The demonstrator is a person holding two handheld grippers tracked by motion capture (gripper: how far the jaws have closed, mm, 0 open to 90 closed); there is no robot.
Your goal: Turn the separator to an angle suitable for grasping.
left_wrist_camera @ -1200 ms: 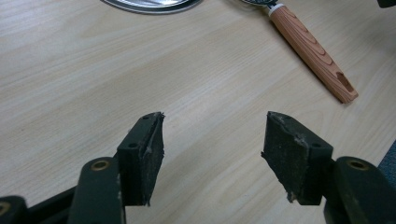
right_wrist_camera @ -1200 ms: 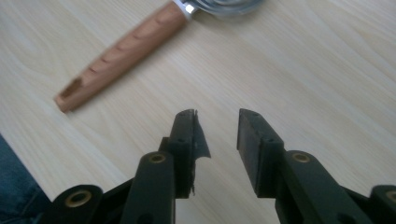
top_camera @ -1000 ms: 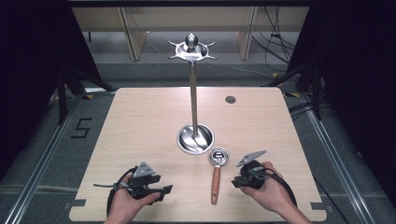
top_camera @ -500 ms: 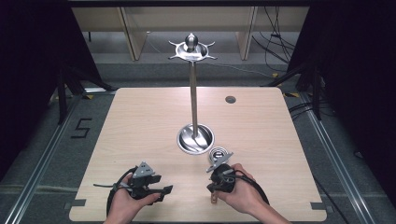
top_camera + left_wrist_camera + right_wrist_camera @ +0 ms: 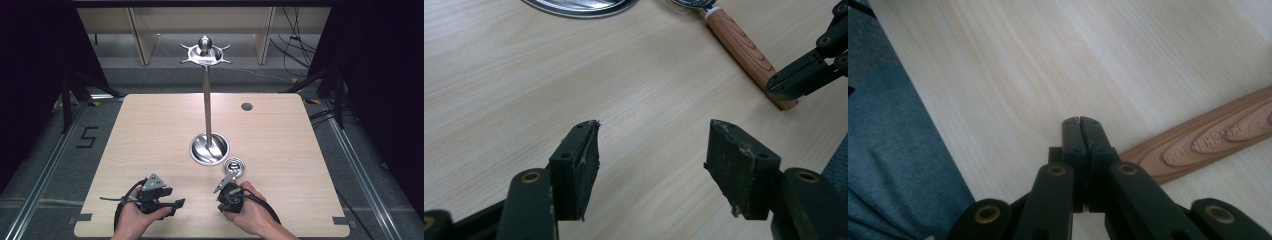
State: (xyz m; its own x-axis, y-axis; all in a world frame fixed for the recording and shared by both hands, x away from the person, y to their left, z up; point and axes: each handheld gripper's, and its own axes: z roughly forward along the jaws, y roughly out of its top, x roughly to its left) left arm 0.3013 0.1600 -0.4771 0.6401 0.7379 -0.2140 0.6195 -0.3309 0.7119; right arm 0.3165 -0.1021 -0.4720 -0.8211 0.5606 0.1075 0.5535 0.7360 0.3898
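A utensil with a round metal head (image 5: 234,166) and a wooden handle (image 5: 744,47) lies on the table right of the stand's base. My right gripper (image 5: 223,196) sits over the handle's near end, jaws pressed shut with nothing between them. In the right gripper view the embossed handle (image 5: 1208,142) lies just right of the shut gripper (image 5: 1080,122). My left gripper (image 5: 177,206) rests near the front edge, pointing right. In the left gripper view my left gripper (image 5: 649,165) is open wide over bare wood, and the right gripper's jaws (image 5: 809,75) touch the handle's end.
A tall metal stand rises from a round base (image 5: 209,149) at mid-table to a hooked top (image 5: 205,50). A small dark hole (image 5: 246,106) marks the table's far right. The table's front edge (image 5: 923,100) runs close to the right gripper.
My right gripper has moved left, from right of the utensil to over its wooden handle. The left gripper and the utensil have stayed put.
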